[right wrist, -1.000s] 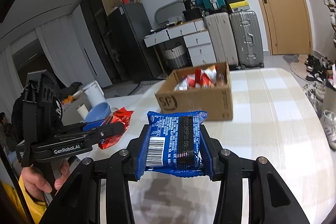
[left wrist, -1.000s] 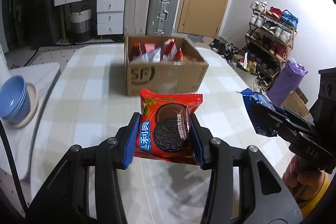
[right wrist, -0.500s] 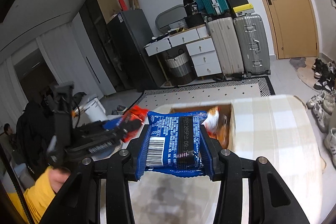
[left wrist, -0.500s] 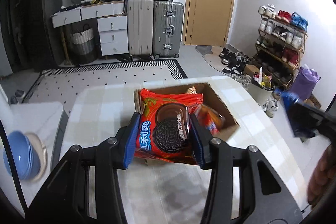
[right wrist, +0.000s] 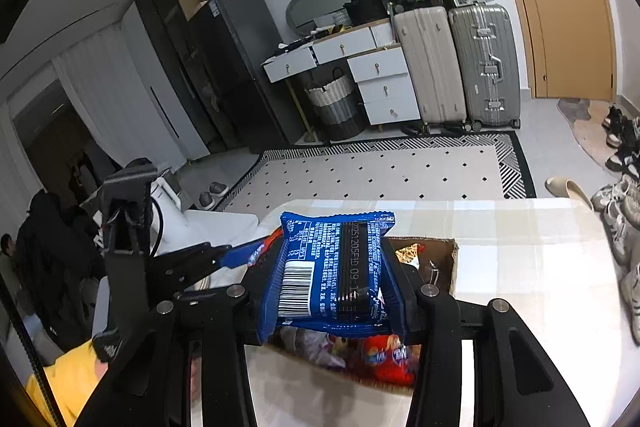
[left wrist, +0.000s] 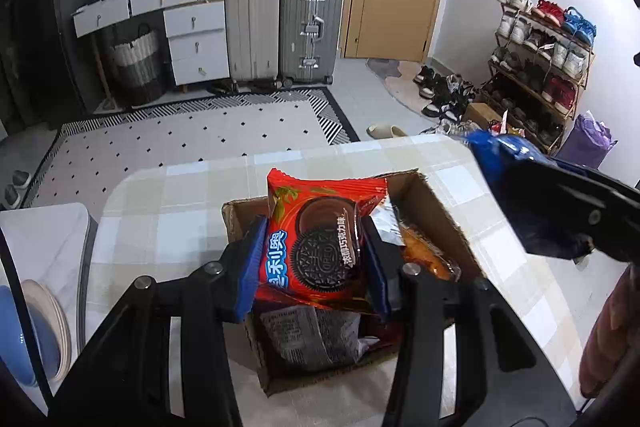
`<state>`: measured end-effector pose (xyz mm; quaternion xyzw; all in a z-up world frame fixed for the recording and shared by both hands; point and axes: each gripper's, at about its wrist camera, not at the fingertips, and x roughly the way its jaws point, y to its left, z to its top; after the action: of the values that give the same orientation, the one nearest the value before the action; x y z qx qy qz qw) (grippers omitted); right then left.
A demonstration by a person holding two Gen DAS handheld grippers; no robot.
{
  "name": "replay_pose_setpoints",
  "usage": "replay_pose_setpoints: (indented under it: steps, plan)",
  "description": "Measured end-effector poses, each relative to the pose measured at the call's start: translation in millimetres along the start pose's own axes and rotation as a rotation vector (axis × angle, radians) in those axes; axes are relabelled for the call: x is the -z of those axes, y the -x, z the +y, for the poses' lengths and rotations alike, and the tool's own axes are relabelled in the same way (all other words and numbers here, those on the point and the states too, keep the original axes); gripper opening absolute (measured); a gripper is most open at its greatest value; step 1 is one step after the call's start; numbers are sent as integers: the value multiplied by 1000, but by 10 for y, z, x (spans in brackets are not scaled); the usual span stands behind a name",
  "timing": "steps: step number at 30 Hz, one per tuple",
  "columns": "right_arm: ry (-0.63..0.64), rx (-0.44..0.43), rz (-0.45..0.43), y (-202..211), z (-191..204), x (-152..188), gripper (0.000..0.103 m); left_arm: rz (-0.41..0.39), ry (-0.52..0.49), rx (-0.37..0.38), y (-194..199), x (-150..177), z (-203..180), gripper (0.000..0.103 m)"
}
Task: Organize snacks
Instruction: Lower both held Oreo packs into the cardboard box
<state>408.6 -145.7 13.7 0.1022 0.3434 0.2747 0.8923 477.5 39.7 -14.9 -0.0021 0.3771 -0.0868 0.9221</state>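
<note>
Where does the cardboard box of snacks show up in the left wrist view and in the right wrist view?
Left wrist: the cardboard box sits at lower centre on the checked table, behind and below the red cookie packet.
Right wrist: the box is at lower centre, mostly hidden behind the blue packet; its right wall shows.
Shared landmark: the silver suitcase by the door.

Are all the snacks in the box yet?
Not yet. Several packets already lie in the cardboard box. The left tool holds a red cookie packet over it, and the right tool holds a blue packet. Both still need dropping in.
</note>
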Motion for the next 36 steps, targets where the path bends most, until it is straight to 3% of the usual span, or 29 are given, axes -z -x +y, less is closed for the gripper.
replay_pose_setpoints:
  steps: [8,15,36]
  plan:
    - [-38,26,61,-379,-189,61,44,52,9,8,-528,-154,39,42]
    - [-46,36,79,-493,-223,100,44,56,1,20,-732,-152,79,42]
    - [-16,99,137,-728,-229,203,44,48,22,41,-364,174,105,45]
